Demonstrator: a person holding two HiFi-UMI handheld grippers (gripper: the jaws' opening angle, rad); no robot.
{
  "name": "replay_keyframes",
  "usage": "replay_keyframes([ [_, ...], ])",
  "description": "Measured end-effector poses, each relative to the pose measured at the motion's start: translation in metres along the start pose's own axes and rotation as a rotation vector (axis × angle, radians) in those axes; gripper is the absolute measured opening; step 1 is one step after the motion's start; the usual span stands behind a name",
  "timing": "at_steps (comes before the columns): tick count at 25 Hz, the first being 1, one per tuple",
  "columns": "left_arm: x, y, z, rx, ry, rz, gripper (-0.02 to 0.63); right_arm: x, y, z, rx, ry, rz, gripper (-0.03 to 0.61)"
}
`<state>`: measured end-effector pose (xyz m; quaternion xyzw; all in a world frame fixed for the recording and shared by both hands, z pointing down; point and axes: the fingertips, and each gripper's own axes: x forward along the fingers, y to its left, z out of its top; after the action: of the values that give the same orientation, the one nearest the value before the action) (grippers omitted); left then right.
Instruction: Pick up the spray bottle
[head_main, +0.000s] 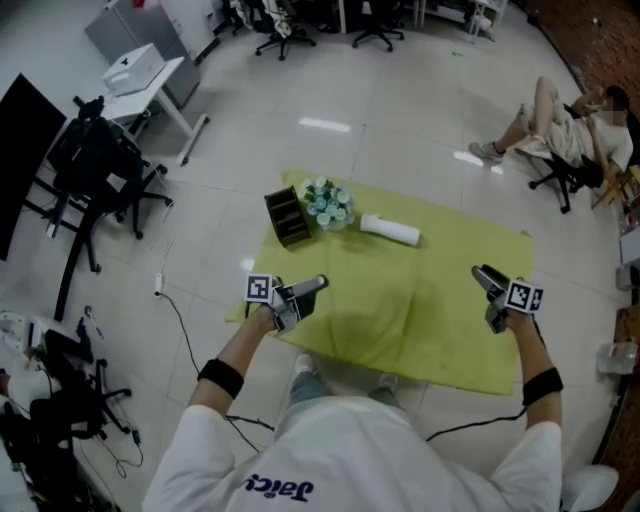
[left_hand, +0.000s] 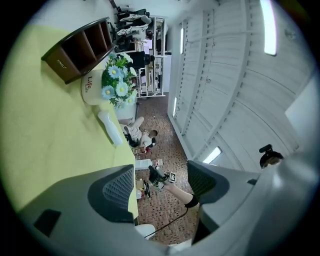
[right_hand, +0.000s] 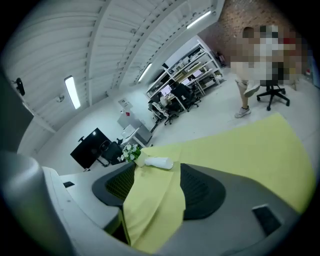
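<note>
The white spray bottle (head_main: 390, 230) lies on its side on the yellow-green cloth (head_main: 450, 300), toward the far side. It also shows in the left gripper view as the bottle (left_hand: 110, 127) and in the right gripper view as the bottle (right_hand: 159, 162). My left gripper (head_main: 315, 286) hovers over the cloth's near left part, open and empty (left_hand: 160, 180). Over the near right part my right gripper (head_main: 483, 273) is open too, nothing between its jaws (right_hand: 155, 182). Both are well short of the bottle.
A pot of blue and white flowers (head_main: 328, 205) and a brown divided organizer (head_main: 288, 215) stand just left of the bottle. Black chairs (head_main: 95, 160) and a white desk (head_main: 150, 85) stand at the left. A person sits on a chair (head_main: 565, 140) at the far right.
</note>
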<state>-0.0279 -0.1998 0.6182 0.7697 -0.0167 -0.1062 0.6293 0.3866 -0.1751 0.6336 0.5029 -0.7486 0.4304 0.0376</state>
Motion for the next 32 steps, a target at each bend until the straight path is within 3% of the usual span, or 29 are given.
replay_keyframes([
  [3,-0.006,0.002,-0.001,0.016,-0.009,0.028,0.336,0.031,0.007,0.011,-0.060,0.060,-0.001,0.299],
  [8,-0.017,0.002,0.008,0.088,-0.031,0.074,0.336,0.091,0.030,0.025,-0.168,0.140,0.091,0.299],
  [13,-0.030,0.001,0.024,0.175,-0.112,0.141,0.336,0.137,0.048,0.029,-0.286,0.222,0.120,0.299],
  [17,-0.046,0.002,0.037,0.170,-0.185,0.175,0.336,0.174,0.058,0.030,-0.367,0.284,0.134,0.299],
  [20,-0.055,0.000,0.045,0.205,-0.217,0.184,0.336,0.198,0.062,0.023,-0.482,0.357,0.135,0.299],
  [25,-0.072,0.014,0.052,0.229,-0.252,0.278,0.336,0.236,0.070,0.012,-0.677,0.461,0.143,0.299],
  [28,-0.074,0.008,0.054,0.247,-0.271,0.270,0.336,0.255,0.077,0.005,-0.796,0.518,0.147,0.299],
  [32,-0.083,0.013,0.055,0.268,-0.287,0.318,0.336,0.280,0.080,-0.008,-0.904,0.584,0.144,0.299],
])
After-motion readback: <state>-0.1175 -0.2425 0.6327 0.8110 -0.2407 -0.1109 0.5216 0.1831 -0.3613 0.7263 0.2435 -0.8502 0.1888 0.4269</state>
